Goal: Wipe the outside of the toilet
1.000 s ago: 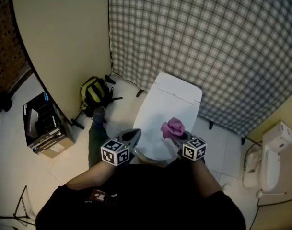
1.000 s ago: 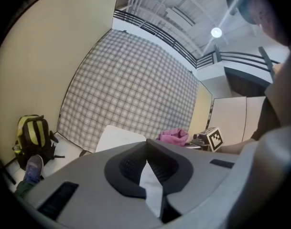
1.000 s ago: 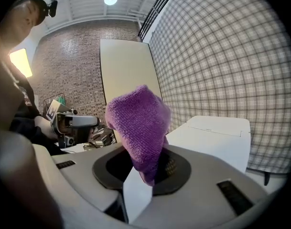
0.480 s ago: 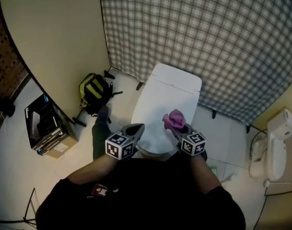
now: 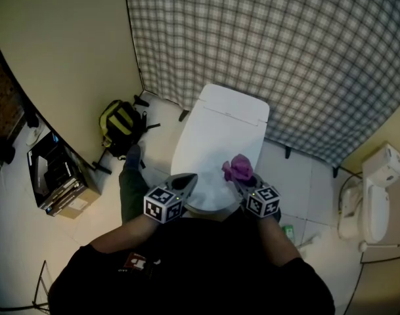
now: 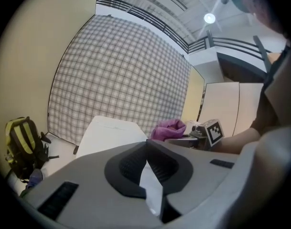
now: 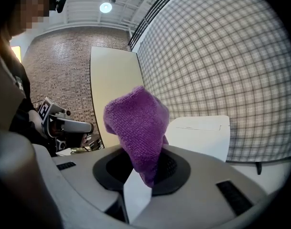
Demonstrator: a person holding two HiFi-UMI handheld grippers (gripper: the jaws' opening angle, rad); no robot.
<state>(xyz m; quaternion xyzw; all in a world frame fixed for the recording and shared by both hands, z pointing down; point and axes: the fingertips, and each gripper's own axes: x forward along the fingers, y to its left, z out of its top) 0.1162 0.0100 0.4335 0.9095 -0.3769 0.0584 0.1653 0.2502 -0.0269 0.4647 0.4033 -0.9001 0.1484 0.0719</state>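
A white toilet (image 5: 216,140) with its lid down stands against the plaid curtain, and its lid (image 6: 112,132) (image 7: 202,132) shows in both gripper views. My right gripper (image 5: 241,179) is shut on a purple cloth (image 5: 238,168) (image 7: 138,125) and hangs over the front right of the lid. The cloth (image 6: 168,129) bunches up above the jaws. My left gripper (image 5: 184,182) (image 6: 146,163) is shut with nothing in it, over the front left edge of the toilet.
A yellow and black backpack (image 5: 119,126) (image 6: 18,144) lies on the floor left of the toilet, by the beige wall. A box with dark gear (image 5: 52,176) sits further left. A white fixture (image 5: 374,195) stands at the right. The plaid curtain (image 5: 285,51) hangs behind.
The view has shifted a little, so toilet and backpack sit slightly left and higher. Both grippers hold about the same place over the toilet's front, the cloth still gripped.
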